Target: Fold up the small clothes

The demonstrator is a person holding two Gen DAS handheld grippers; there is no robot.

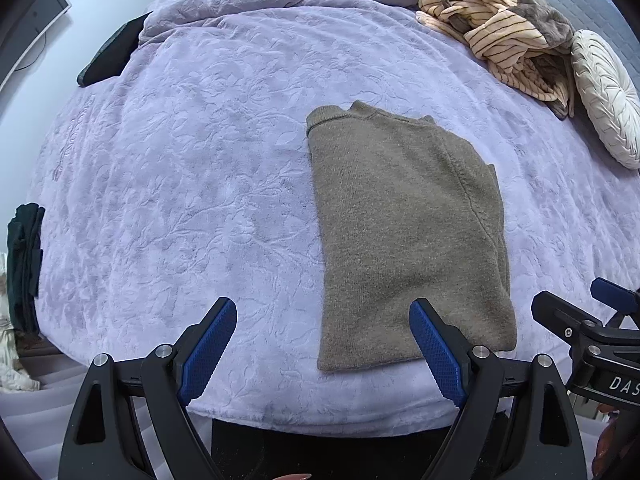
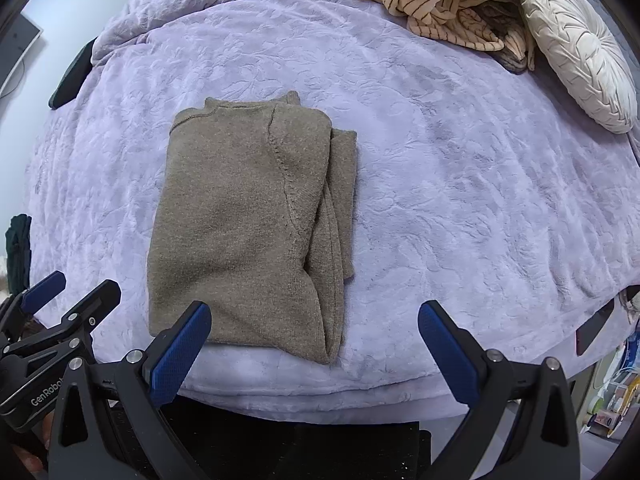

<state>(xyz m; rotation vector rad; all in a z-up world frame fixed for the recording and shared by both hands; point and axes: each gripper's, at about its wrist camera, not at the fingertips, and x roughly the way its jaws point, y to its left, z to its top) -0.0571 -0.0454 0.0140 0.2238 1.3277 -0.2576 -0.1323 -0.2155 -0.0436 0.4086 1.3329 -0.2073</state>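
Observation:
A taupe knitted sweater point(image 1: 404, 232) lies folded lengthwise into a narrow rectangle on the lilac bedspread point(image 1: 180, 200), collar at the far end. It also shows in the right wrist view point(image 2: 240, 232), with sleeve layers tucked along its right side. My left gripper point(image 1: 322, 312) is open and empty, hovering over the sweater's near hem. My right gripper point(image 2: 314, 320) is open and empty above the sweater's near right corner. Each gripper shows at the edge of the other's view, the right one point(image 1: 592, 320) and the left one point(image 2: 60, 312).
A crumpled pile of cream striped and grey clothes point(image 1: 504, 36) lies at the far right, beside a round white pleated cushion point(image 1: 604, 96). A dark flat object point(image 1: 112, 52) sits at the far left edge. Dark clothes point(image 1: 24, 264) hang at the left. The bedspread's near edge point(image 2: 320, 396) is just below the grippers.

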